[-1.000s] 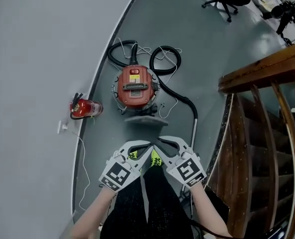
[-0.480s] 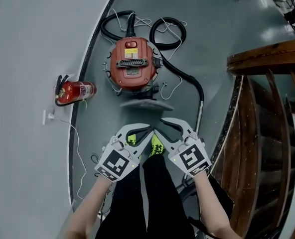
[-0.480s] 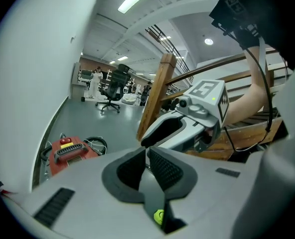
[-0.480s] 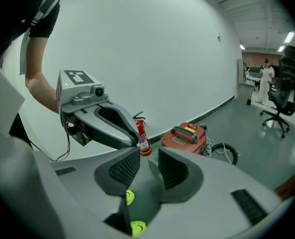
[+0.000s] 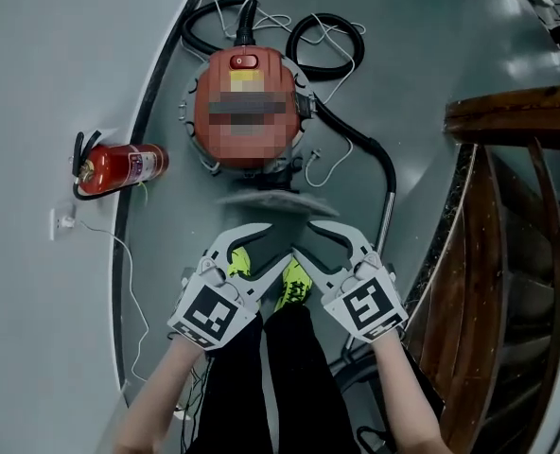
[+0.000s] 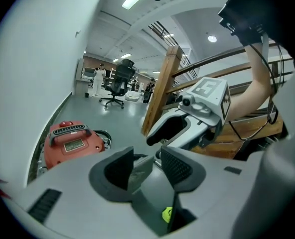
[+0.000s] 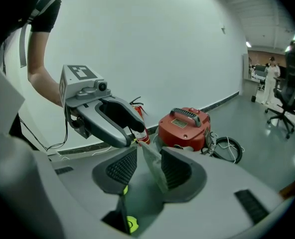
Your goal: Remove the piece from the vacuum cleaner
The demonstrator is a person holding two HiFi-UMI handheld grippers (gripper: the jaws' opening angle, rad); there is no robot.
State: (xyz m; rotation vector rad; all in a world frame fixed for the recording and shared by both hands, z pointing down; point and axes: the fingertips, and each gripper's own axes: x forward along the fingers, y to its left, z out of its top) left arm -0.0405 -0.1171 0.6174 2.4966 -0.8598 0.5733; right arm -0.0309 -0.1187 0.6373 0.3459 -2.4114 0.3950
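A red vacuum cleaner point(image 5: 247, 107) stands on the grey floor by the curved wall; it also shows in the left gripper view point(image 6: 70, 143) and the right gripper view point(image 7: 182, 128). A flat grey piece point(image 5: 271, 200) lies on the floor just in front of it. My left gripper point(image 5: 264, 244) and right gripper point(image 5: 315, 241) hang side by side a little short of the piece, tips almost meeting. Both have just been opening. Each gripper's view shows the piece point(image 6: 140, 171) point(image 7: 152, 169) through the gap between its pads, untouched.
A black hose point(image 5: 356, 149) loops behind the vacuum into a metal tube point(image 5: 389, 211) on the right. A red fire extinguisher point(image 5: 119, 166) lies at the wall on the left. A wooden stair railing point(image 5: 507, 206) runs along the right. My legs and yellow-green shoes point(image 5: 294, 287) are below the grippers.
Both grippers and the head camera have sunk toward the floor, so the vacuum looks bigger and nearer. The jaws of both grippers stand wider than before.
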